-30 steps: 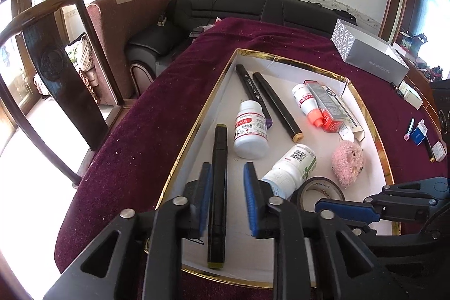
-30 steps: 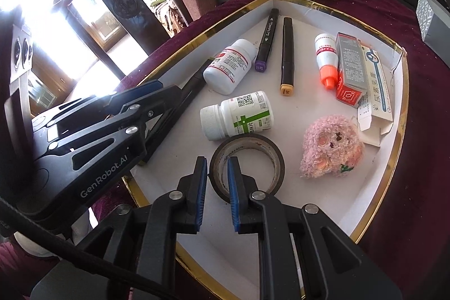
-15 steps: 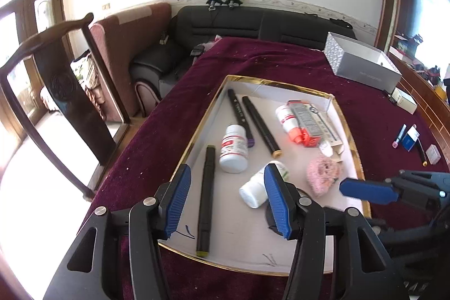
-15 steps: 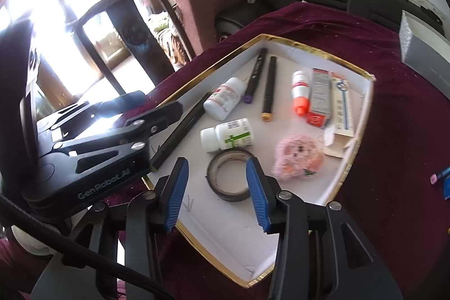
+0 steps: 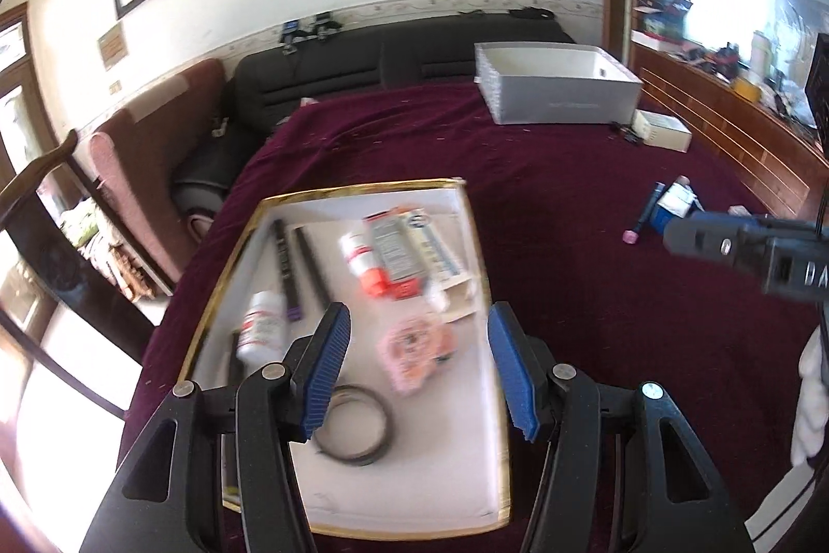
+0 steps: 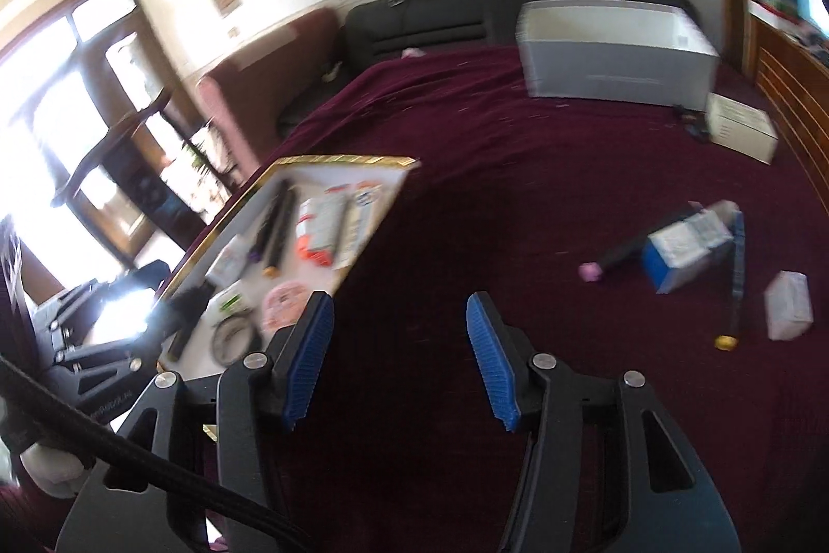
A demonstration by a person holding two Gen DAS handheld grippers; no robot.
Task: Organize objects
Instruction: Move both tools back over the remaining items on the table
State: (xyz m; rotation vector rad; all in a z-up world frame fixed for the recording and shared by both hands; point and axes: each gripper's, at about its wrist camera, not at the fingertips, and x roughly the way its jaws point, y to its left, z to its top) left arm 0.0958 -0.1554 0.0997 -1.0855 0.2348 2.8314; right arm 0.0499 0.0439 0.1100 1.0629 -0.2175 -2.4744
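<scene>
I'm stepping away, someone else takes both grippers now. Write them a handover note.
Left gripper: open, empty, above the tray.
Right gripper: open, empty, over the maroon cloth.
In the tray: tape roll, pink fluffy thing, white bottle, markers, glue boxes.
Left on the cloth: blue-and-white box, pink-capped marker, yellow-tipped pen, small white box.
Probably next: move those into the tray.

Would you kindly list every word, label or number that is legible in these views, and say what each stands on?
"DA": white letters, cut off by the frame edge, on the right tool's body, seen from the left wrist.
Faint embossed lettering on the left tool's body: too blurred to read.
Labels on the bottles, markers and cartons in the tray: blurred.
Print on the grey box: too small.
</scene>
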